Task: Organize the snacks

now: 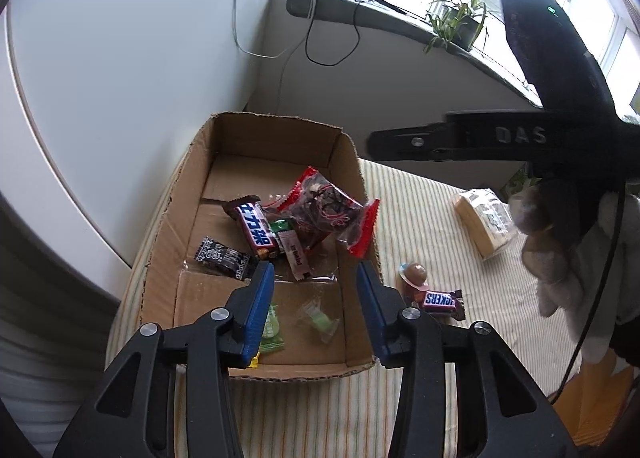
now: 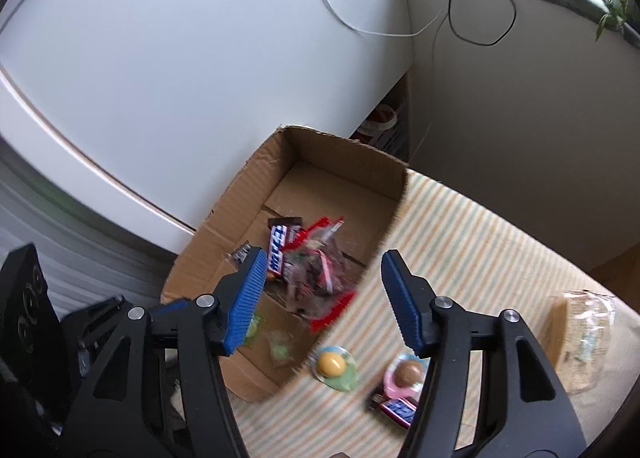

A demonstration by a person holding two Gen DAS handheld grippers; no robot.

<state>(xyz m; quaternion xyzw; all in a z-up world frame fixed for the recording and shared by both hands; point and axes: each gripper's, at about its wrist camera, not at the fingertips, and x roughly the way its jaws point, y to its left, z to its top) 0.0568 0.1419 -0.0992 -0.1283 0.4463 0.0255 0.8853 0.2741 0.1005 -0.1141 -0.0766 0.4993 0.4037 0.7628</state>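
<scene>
**Snacks partly boxed, both tongs empty**

Left wrist view: left tongs [image 1: 316, 298] stand apart, holding nothing, above the cardboard box [image 1: 168, 234] containing a red-edged bag [image 1: 324, 210] and small sweets. A Snickers bar [image 1: 442, 300] lies outside on the striped cloth [image 1: 420, 218].

Right wrist view: right tongs [image 2: 324, 290] gape wide, empty, over the box's edge.

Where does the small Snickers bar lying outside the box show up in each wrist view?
Left wrist: Snickers bar lies right of centre on the striped cloth, beside the right jaw.
Right wrist: it lies low, right of centre, partly behind the right jaw.
Shared landmark: the cardboard box.
</scene>
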